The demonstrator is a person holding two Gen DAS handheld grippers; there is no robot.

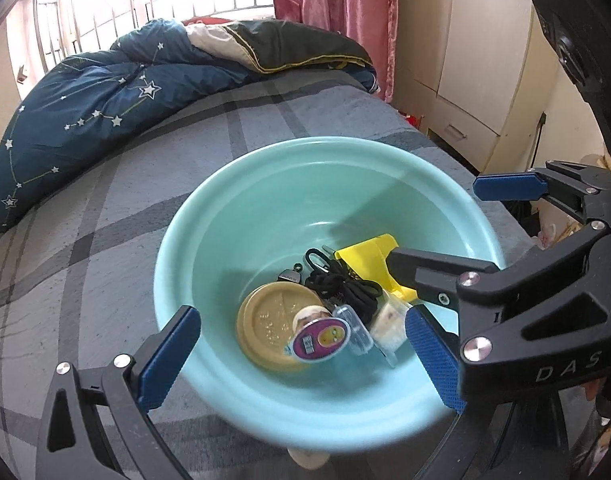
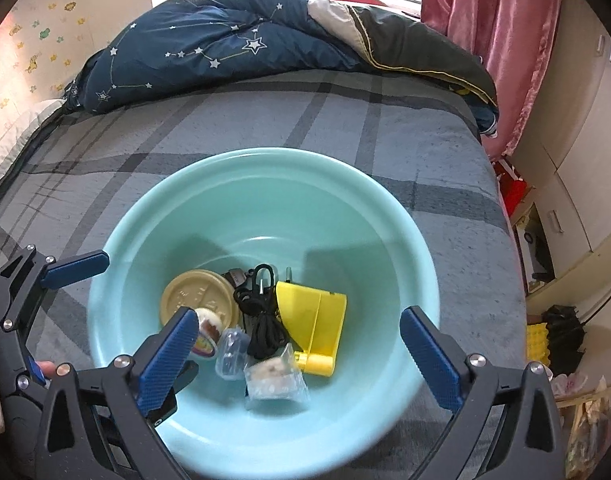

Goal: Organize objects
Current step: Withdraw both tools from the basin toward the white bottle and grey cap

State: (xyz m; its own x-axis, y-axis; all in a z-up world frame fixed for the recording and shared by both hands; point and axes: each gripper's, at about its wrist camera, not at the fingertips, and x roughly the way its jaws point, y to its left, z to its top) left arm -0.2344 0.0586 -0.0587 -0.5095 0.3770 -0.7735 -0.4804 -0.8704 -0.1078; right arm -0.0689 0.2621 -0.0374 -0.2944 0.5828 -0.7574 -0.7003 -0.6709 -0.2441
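Observation:
A turquoise basin [image 1: 185, 240] [image 2: 385, 208] sits on the grey plaid bed. Inside lie a tan lid [image 1: 265, 320] [image 2: 189, 292], a small cup with a purple label [image 1: 321, 338] [image 2: 207, 334], a black cord [image 1: 345, 284] [image 2: 261, 320], a yellow plastic piece [image 1: 369, 260] [image 2: 317, 320], a clear case [image 1: 355, 330] [image 2: 233, 354] and a bagged snack [image 1: 389, 326] [image 2: 273, 380]. My left gripper [image 1: 301, 360] is open and empty over the basin's near side. My right gripper [image 2: 301, 356] is open and empty above the contents; it also shows in the left wrist view [image 1: 437, 224].
A navy star-patterned quilt [image 1: 85, 112] [image 2: 209, 44] and a dark pillow [image 1: 297, 48] lie at the bed's far end. A pink curtain [image 2: 485, 40] and cream cabinets [image 1: 465, 60] stand to the right. Clutter sits on the floor at right [image 2: 561, 332].

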